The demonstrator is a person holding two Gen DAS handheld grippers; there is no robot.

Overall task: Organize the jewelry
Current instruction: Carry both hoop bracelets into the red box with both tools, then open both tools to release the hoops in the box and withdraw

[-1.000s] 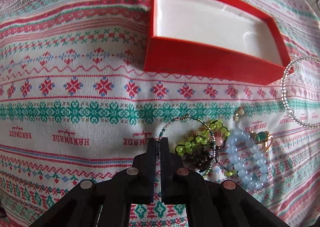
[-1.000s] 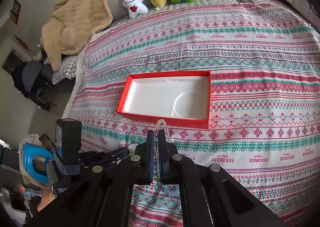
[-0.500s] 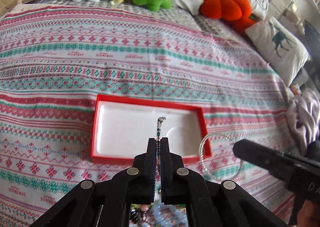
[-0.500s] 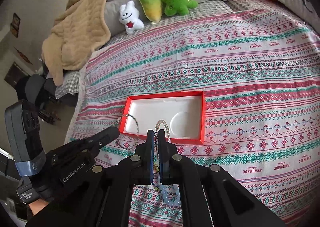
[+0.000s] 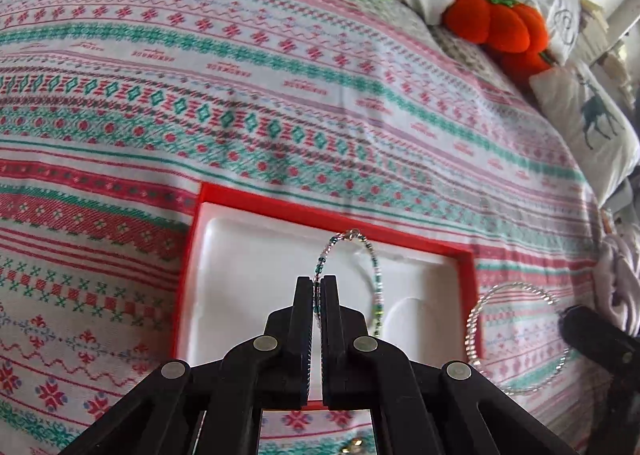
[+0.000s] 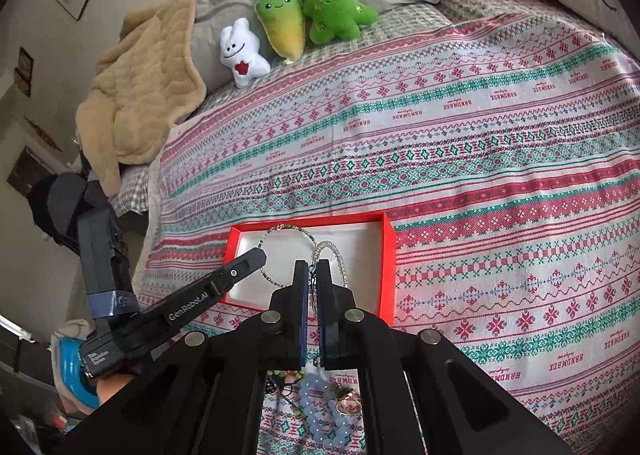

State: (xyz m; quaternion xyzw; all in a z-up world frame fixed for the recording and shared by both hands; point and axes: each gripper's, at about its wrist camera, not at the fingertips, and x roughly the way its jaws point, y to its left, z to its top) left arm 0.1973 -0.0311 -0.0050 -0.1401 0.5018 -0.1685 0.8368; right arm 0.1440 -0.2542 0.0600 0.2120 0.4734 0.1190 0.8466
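A red box [image 5: 192, 247] with a white molded liner lies on the patterned bedspread; it also shows in the right wrist view [image 6: 387, 255]. My left gripper [image 5: 317, 281] is shut on a thin green-and-white beaded bracelet [image 5: 376, 287] and holds it above the box. My right gripper [image 6: 312, 267] is shut on a silver beaded bracelet [image 6: 338, 255], which also shows in the left wrist view [image 5: 472, 329] at the box's right edge. The left gripper [image 6: 258, 255] shows in the right wrist view over the box's left half.
Loose jewelry lies on the bedspread near me: a pale blue bead bracelet [image 6: 316, 411], a gold ring [image 6: 348, 403] and dark beads. Plush toys [image 6: 296, 23], an orange pumpkin cushion [image 5: 496, 27], pillows and a beige blanket [image 6: 140, 95] sit at the bed's far end.
Both grippers lifted their bracelets off the jewelry pile and carried them forward over the red box. The left gripper now hangs its bracelet above the liner.
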